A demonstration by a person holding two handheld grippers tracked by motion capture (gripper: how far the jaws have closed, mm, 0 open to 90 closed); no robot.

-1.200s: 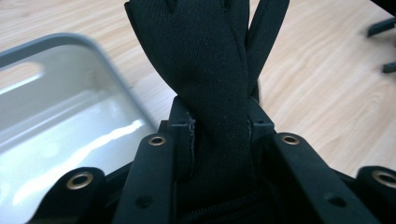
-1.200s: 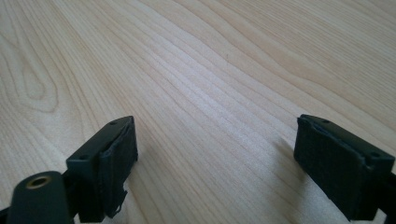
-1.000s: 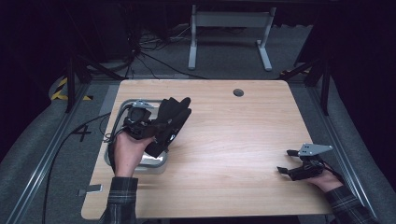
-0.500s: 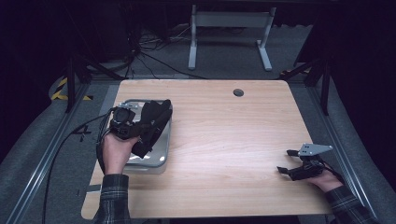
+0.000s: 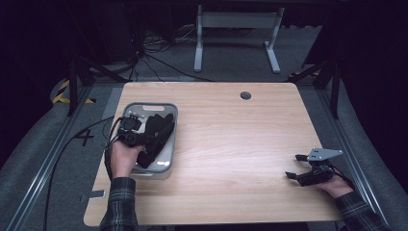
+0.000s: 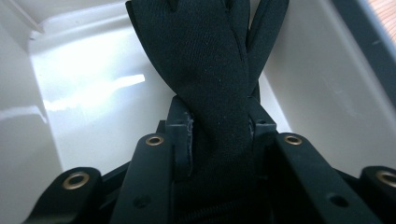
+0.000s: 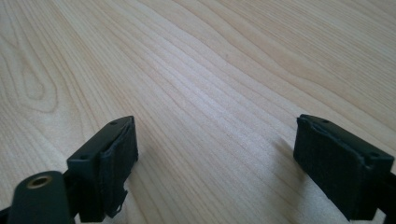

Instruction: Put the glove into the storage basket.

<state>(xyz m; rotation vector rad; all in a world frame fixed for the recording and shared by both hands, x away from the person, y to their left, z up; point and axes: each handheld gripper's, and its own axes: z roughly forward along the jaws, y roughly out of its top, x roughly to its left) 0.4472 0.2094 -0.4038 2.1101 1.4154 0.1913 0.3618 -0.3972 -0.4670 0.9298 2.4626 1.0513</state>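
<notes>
Two tools here. Left tool [image 5: 153, 135] clamped on a black fabric item [image 5: 159, 134], looks like a glove, held low inside the grey tray [image 5: 169, 144] at the left edge of the light wood surface [image 5: 231, 139]. Right tool [image 5: 299, 167] parked near the right front corner, jaws spread wide, nothing between them. Round cable hole [image 5: 246, 95] near the far edge. Beyond that, grey carpet, white desk frame [image 5: 235, 29], tangle of cables [image 5: 144, 53], yellow-black hazard tape [image 5: 61, 91]. Dark room otherwise.
</notes>
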